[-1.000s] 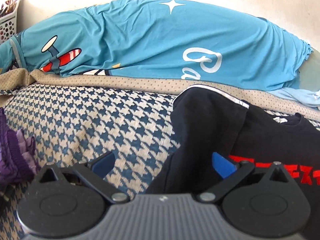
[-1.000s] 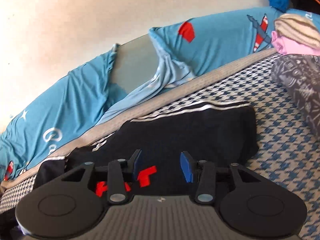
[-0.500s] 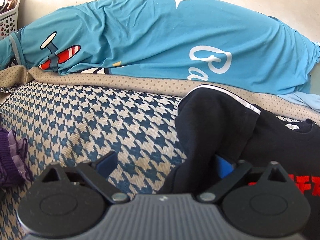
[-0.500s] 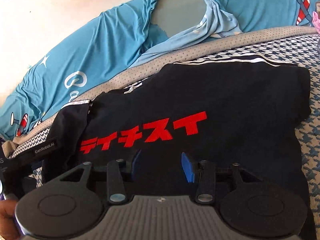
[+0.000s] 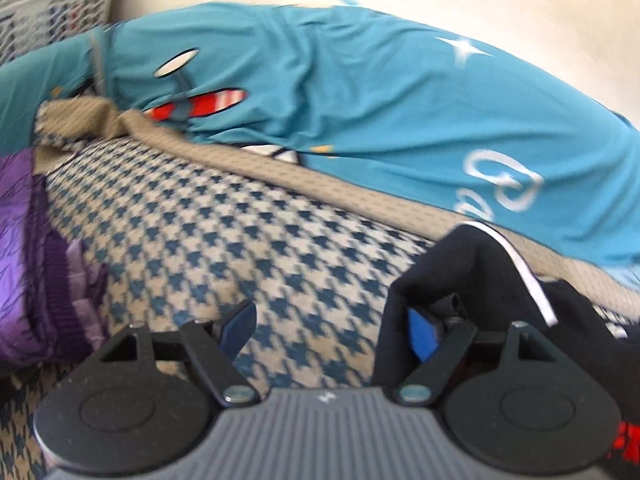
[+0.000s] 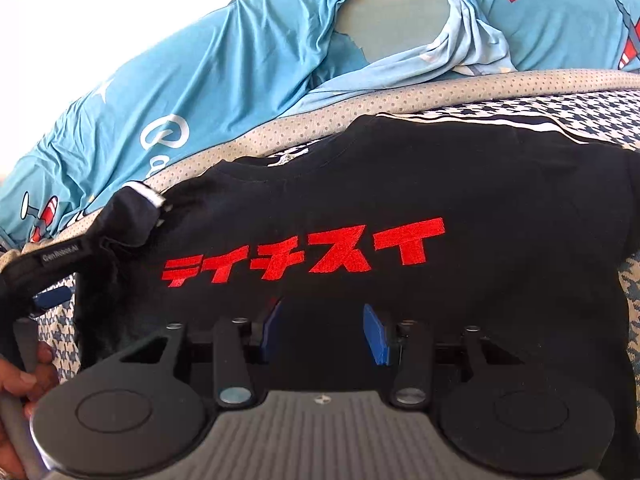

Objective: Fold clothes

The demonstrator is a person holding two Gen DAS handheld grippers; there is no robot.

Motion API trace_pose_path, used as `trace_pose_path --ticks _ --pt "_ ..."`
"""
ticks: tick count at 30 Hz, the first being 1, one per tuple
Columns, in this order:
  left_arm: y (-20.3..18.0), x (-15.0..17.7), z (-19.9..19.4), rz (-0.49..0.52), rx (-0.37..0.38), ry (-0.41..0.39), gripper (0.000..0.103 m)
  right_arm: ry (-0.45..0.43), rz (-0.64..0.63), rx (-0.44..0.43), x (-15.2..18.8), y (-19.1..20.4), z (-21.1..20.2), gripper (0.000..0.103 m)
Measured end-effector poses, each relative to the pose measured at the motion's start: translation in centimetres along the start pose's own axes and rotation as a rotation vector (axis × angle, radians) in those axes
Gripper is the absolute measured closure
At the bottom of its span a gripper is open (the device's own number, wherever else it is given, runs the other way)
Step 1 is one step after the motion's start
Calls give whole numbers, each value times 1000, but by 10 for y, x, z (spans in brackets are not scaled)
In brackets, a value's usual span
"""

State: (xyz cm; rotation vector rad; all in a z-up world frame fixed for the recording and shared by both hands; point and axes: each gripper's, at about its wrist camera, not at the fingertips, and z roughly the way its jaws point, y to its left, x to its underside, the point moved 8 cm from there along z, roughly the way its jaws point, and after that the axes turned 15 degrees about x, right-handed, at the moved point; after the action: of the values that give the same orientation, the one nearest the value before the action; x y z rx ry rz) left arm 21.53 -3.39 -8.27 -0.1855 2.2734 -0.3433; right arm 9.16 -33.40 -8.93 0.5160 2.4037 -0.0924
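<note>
While the left gripper (image 5: pixel 332 330) has just been closing its fingers beside the sleeve (image 5: pixel 452 276), the black T-shirt (image 6: pixel 400 192) lies flat on the bed (image 5: pixel 240 240); the right gripper (image 6: pixel 324 330), half-open and holding nothing, has dropped closer, and only its view shows the red lettering (image 6: pixel 304 256).

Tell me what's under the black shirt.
The black shirt lies on the houndstooth cover, which shows around its edges. A beige dotted strip runs behind it. Anything else beneath the shirt is covered.
</note>
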Motion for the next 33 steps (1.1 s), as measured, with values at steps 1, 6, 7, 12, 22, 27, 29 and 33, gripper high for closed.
trace_pose_path --ticks 1,6,7,12,22,27,29,33 --pt "10 -1 0 -33 -27 2 19 -1 -4 1 0 0 0 59" --pt "56 -12 -8 -173 -151 -21 12 2 -8 -1 -1 0 0 59" --pt "62 -15 -11 -187 -162 -29 12 2 -9 -1 -1 0 0 59" --pt "60 -25 -22 -188 -155 -64 9 1 -13 1 -1 0 -1 58" --pt "33 -43 -47 -83 -114 -173 0 -6 -41 5 2 5 0 54" --pt "-7 -31 -43 18 33 -117 0 -11 -52 10 3 7 1 53" --pt "-24 -22 -42 66 91 -83 0 -11 -54 12 3 7 1 53" --pt "-33 0 -42 80 101 -29 0 -11 -59 13 2 7 0 53"
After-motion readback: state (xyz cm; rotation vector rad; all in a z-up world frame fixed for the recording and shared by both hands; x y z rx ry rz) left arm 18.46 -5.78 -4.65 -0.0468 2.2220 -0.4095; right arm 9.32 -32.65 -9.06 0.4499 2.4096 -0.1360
